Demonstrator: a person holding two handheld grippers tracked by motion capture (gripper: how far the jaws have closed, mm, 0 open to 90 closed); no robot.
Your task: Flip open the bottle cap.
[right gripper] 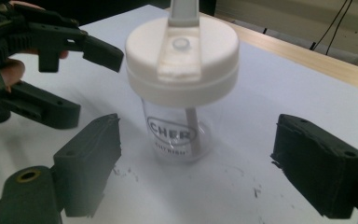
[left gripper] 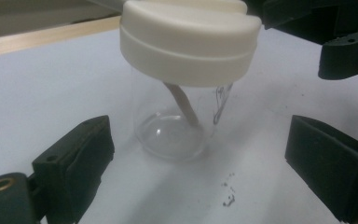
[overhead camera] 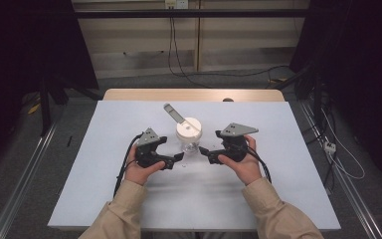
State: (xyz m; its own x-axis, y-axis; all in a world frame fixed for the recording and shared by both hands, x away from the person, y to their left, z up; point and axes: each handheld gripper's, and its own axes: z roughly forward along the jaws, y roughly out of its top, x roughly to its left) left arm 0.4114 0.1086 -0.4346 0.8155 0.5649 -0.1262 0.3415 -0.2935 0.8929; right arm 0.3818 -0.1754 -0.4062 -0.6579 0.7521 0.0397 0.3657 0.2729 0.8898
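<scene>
The clear cup [overhead camera: 188,141] with its white lid [right gripper: 182,56] on stands upright on the bench [overhead camera: 104,199], between my left tongs [overhead camera: 178,158] and right tongs [overhead camera: 203,151]. Both tongs are released and touch nothing, so the grasp is not yet done

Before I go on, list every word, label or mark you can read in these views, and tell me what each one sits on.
"CHER": printed in an oval outline on the wall of the clear plastic cup with the white lid, seen in the right gripper view; the word may run on past what shows.
Below it, a smaller line of print on the same cup: too small and blurred to read.
Dark print on the cup's wall in the left gripper view: seen from behind, unreadable.
</scene>
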